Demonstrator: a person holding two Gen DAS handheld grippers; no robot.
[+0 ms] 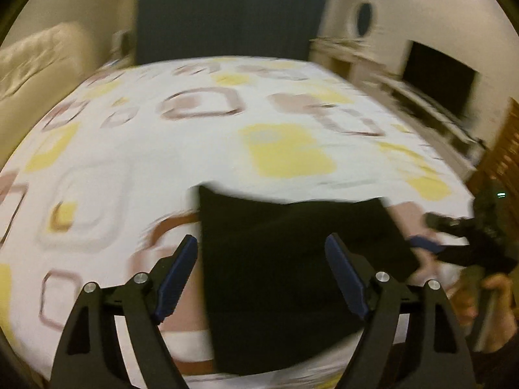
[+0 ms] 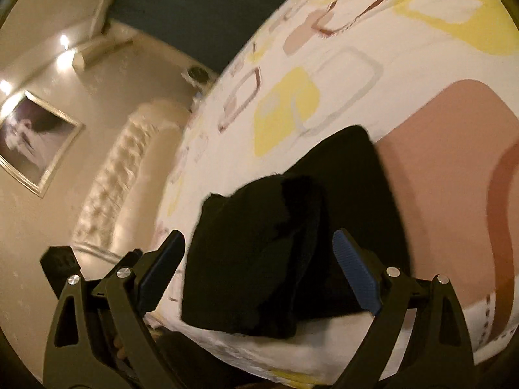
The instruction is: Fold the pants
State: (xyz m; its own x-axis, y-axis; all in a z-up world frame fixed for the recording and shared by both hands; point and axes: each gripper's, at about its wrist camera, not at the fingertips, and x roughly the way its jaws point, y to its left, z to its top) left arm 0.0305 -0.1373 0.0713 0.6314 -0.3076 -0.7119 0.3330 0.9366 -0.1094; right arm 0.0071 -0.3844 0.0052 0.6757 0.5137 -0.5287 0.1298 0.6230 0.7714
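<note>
From the left wrist camera, the left gripper (image 1: 261,253) hangs over the near edge of a bed (image 1: 136,149), its jaws spread wide with nothing between the blue ribbed pads (image 1: 181,272). The black pants (image 1: 292,259) lie flat on the bedspread in a folded, roughly rectangular bundle, directly ahead of the open fingers and partly beneath them. The bedspread is white with yellow, brown and pale grey rounded squares printed on it. To the right, the right gripper (image 1: 460,233) reaches in toward the pants' right edge, and the right hand (image 1: 489,308) that holds it shows at the lower right. Beyond the bed stand a cream tufted headboard (image 1: 35,64), a dark blue wall panel (image 1: 227,13), and a low white unit carrying a dark television screen (image 1: 438,77). The picture is blurred, and no writing or brand can be read on anything.

From the right wrist camera, tilted steeply, the right gripper (image 2: 259,246) also has its jaws apart and grips nothing; the pants (image 2: 275,243) fill the gap ahead of the fingers, lying near the edge of the bed (image 2: 356,74) as a thick layered fold with a raised upper flap. A large pinkish-brown patch of the print lies just beside them. On the wall at the left hangs a silver-framed picture (image 2: 35,142), with bright lamps above it, and the tufted headboard (image 2: 129,168) runs along the bed. No lettering is legible here either.
</note>
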